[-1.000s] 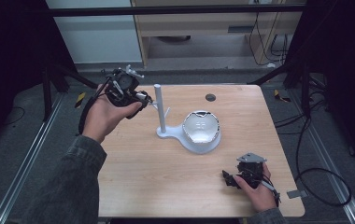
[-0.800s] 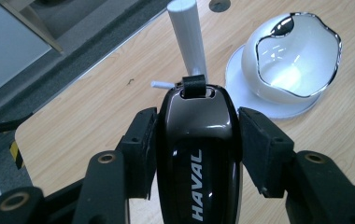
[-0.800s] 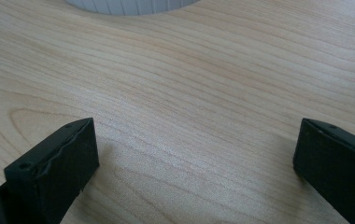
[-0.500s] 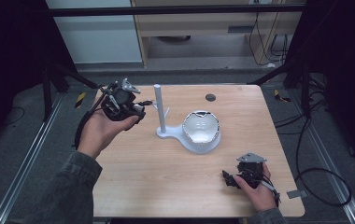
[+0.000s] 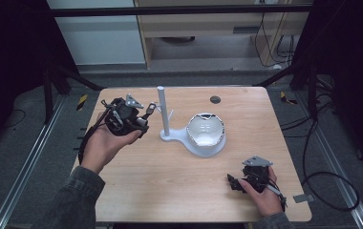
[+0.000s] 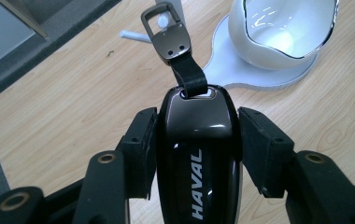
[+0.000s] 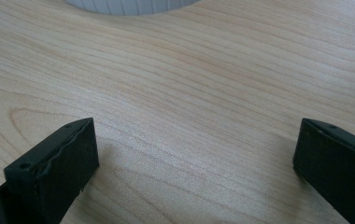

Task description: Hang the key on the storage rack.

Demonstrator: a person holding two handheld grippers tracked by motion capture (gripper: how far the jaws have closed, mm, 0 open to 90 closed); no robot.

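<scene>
The wooden bench (image 5: 179, 191) carries a white stand (image 5: 196, 138) with an upright post and a bowl at the centre of the high view. At centre left, the left gripper (image 5: 139, 119) pinches a dark Haval key fob (image 6: 198, 154) between its fingers, the strap and metal clip pointing at the post. At lower right, the right gripper (image 5: 234, 182) rests on the bench, fingers spread.
</scene>
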